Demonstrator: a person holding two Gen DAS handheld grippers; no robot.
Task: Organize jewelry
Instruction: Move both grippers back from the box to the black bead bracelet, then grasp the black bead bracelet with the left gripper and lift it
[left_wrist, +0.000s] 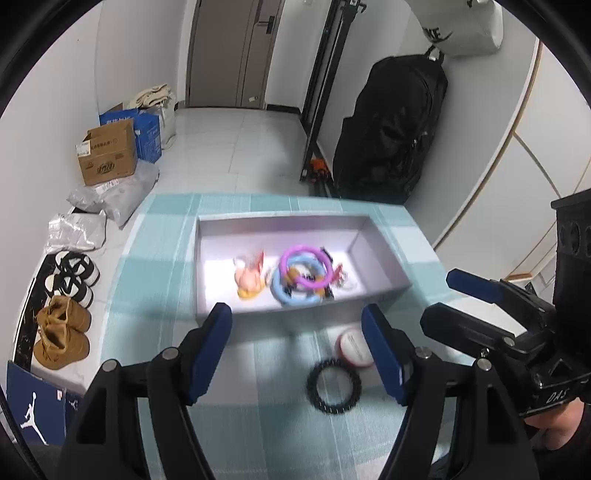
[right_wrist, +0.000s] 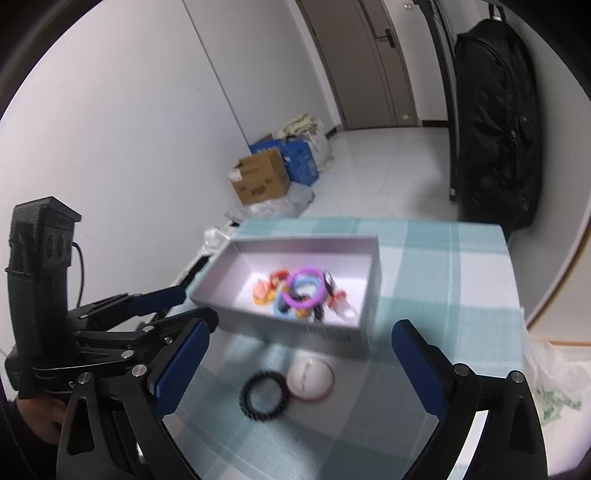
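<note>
An open lilac box (left_wrist: 288, 221) sits on the teal checked tablecloth (left_wrist: 159, 258). Inside it lie a purple ring (left_wrist: 306, 269), a blue ring (left_wrist: 295, 295), a pink and orange trinket (left_wrist: 251, 280) and small dark pieces. In front of the box, on the cloth, are a black beaded bracelet (left_wrist: 334, 386) and a round white tin with a red rim (left_wrist: 352, 347). My left gripper (left_wrist: 295, 314) hovers open before the box, holding nothing. My right gripper (right_wrist: 301, 328) stands wide open above the bracelet (right_wrist: 263, 395) and tin (right_wrist: 310, 378), also holding nothing. The two grippers are side by side.
On the floor left of the table are shoes (left_wrist: 62, 332), grey parcels (left_wrist: 122, 195) and cardboard boxes (left_wrist: 107, 155). A tall black bag (left_wrist: 391, 129) leans at the back right beyond the table's far edge. A plastic bag (right_wrist: 554, 380) lies off the table's right side.
</note>
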